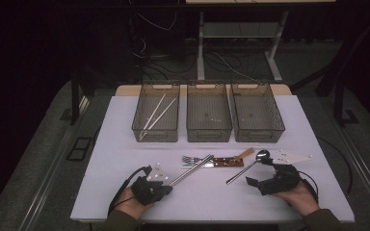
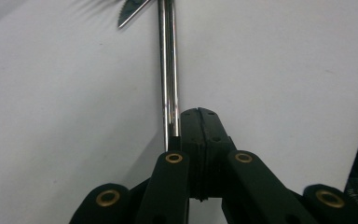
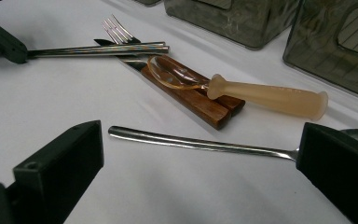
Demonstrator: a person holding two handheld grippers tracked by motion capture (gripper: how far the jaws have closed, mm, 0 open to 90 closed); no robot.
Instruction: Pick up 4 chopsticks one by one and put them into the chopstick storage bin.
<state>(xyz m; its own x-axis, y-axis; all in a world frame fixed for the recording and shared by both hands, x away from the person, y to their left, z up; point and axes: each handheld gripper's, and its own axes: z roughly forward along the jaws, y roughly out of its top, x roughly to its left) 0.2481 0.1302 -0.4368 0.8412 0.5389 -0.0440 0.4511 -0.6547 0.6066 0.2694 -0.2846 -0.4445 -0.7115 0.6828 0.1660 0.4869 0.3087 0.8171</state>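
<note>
left hand-held gripper [image 2: 199, 112]: clamped on metal chopsticks [image 2: 168, 70], low on desk [image 1: 125, 144]
right hand-held gripper [image 3: 200, 154]: jaws spread, straddling spoon [image 3: 191, 143]
step: pickup
next: lift, carry to left bin [image 1: 156, 132]

1. We record a table [image 1: 125, 192] with three bins in a row along its far edge: left bin [image 1: 156, 113], middle bin [image 1: 208, 113], right bin [image 1: 257, 113].
2. In the left bin we find two chopsticks [image 1: 157, 114] lying aslant.
3. In front of the middle bin, near the table's centre, we list a fork [image 1: 189, 159], a knife [image 1: 224, 162] and a small spoon [image 1: 243, 153], heaped together.
4. Across that heap lie two metal chopsticks [image 1: 191, 170], running back-right from the left gripper [image 1: 166, 188], whose jaws are closed on their near end.
5. To the right lies a steel spoon [image 1: 246, 169], its bowl farthest; the right gripper [image 1: 251, 181] sits at its near right, jaws apart, astride its handle.
</note>
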